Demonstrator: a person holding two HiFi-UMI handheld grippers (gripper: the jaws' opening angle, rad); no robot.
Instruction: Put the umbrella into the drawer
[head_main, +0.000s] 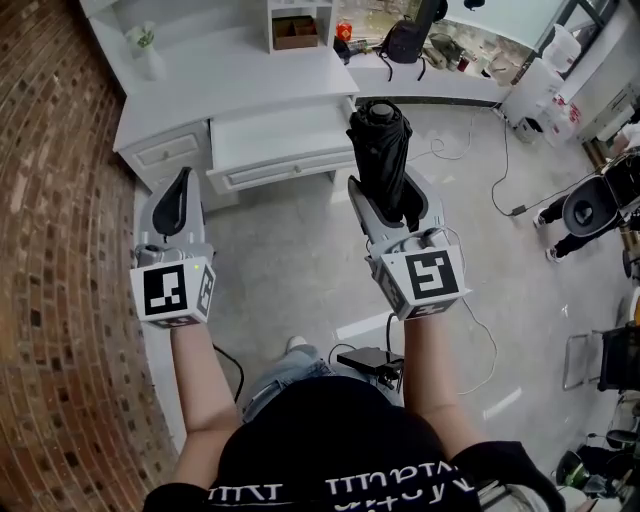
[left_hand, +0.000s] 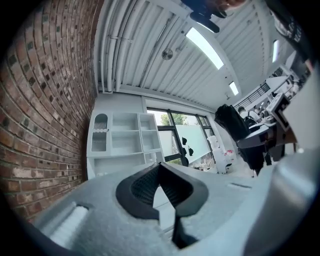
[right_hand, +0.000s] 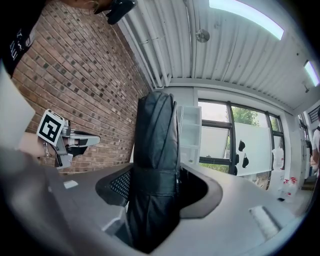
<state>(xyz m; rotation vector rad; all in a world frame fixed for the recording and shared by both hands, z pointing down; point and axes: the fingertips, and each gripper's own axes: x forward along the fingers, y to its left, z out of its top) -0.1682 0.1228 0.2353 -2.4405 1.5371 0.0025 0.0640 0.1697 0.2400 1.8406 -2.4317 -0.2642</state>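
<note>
Right tongs (head_main: 385, 198) clamp the umbrella (head_main: 380, 135), apart from the drawer (head_main: 290, 170).

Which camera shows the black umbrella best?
The head view: nearly the whole umbrella shows, clamped in the right hand-held gripper. The right gripper view sees it close up and distorted. The left gripper view does not show it clearly.

Umbrella (head_main: 380, 140) upright in right gripper (head_main: 392, 205), left gripper (head_main: 178, 195) to its left, desk (head_main: 230, 70) with drawer (head_main: 280, 140) ahead of both
</note>
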